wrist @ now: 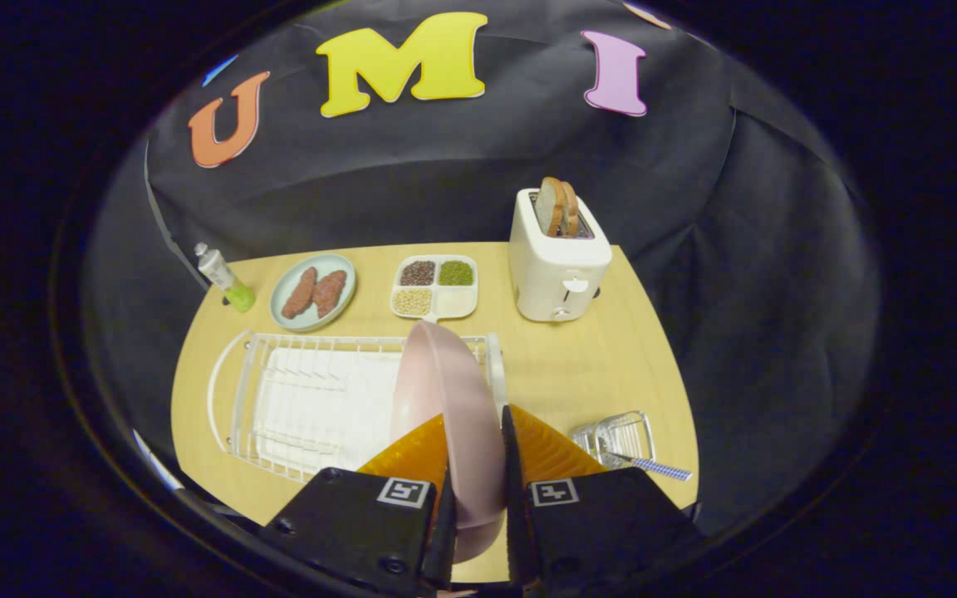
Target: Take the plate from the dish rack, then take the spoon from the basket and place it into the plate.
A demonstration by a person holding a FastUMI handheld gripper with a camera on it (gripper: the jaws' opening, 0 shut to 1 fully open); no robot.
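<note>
A light wooden table was set against a wall of black cloth, which was draped in folds around its far and side edges. The scene was evenly lit from above.

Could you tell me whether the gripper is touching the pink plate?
Touching. In the gripper view, both fingers of the gripper press on the pink plate's rim, one on each face.

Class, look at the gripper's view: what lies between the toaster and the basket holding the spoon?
Bare tabletop in the gripper view, toaster to basket. The gripper is shut on the plate.
</note>
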